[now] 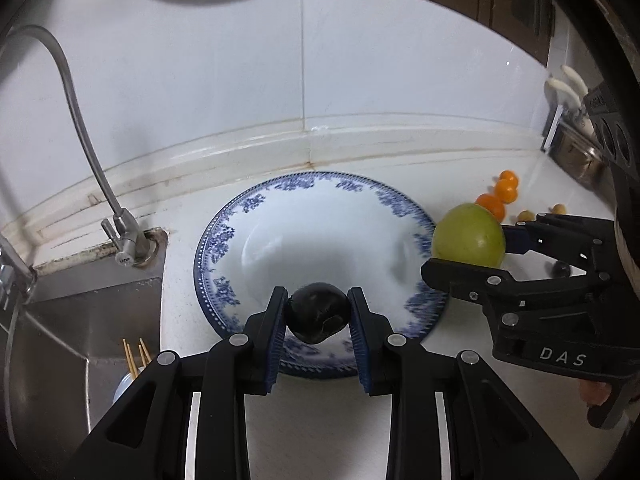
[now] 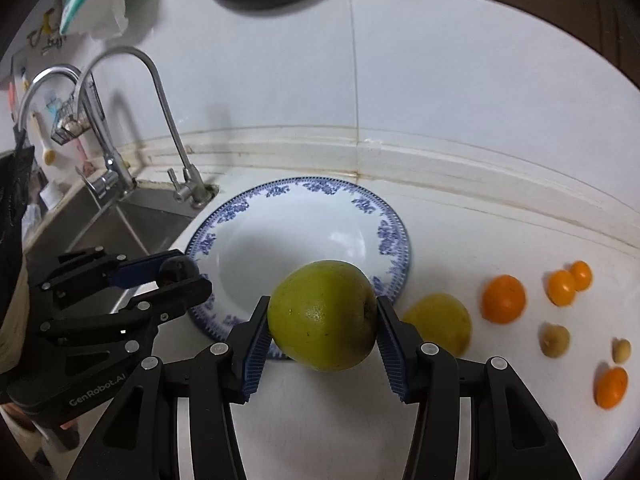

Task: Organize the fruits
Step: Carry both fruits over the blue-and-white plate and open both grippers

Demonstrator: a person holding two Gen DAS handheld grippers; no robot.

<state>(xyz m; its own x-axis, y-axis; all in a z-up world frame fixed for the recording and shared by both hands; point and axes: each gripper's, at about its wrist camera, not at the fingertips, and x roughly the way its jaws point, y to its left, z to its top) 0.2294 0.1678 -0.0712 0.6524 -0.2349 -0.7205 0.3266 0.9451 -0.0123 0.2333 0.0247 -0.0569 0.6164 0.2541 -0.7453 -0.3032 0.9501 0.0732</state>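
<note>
A blue-patterned white plate (image 1: 320, 208) (image 2: 304, 224) sits on the white counter by the wall. My left gripper (image 1: 318, 312) is shut on a dark plum (image 1: 316, 314) and holds it over the plate's near rim; the plum also shows in the right wrist view (image 2: 176, 270). My right gripper (image 2: 322, 316) is shut on a green apple (image 2: 322, 314) and holds it above the plate's right edge; the apple also shows in the left wrist view (image 1: 468, 236). A yellow fruit (image 2: 440, 322), small oranges (image 2: 503, 299) and pale small fruits (image 2: 555, 340) lie on the counter to the right.
A steel sink (image 1: 80, 320) with a curved tap (image 1: 120, 232) lies left of the plate; chopsticks (image 1: 134, 356) stand in it. The tiled wall (image 1: 360, 80) runs behind. A knife rack (image 1: 568, 128) stands at the far right. A dark small fruit (image 1: 560, 269) lies behind the right gripper.
</note>
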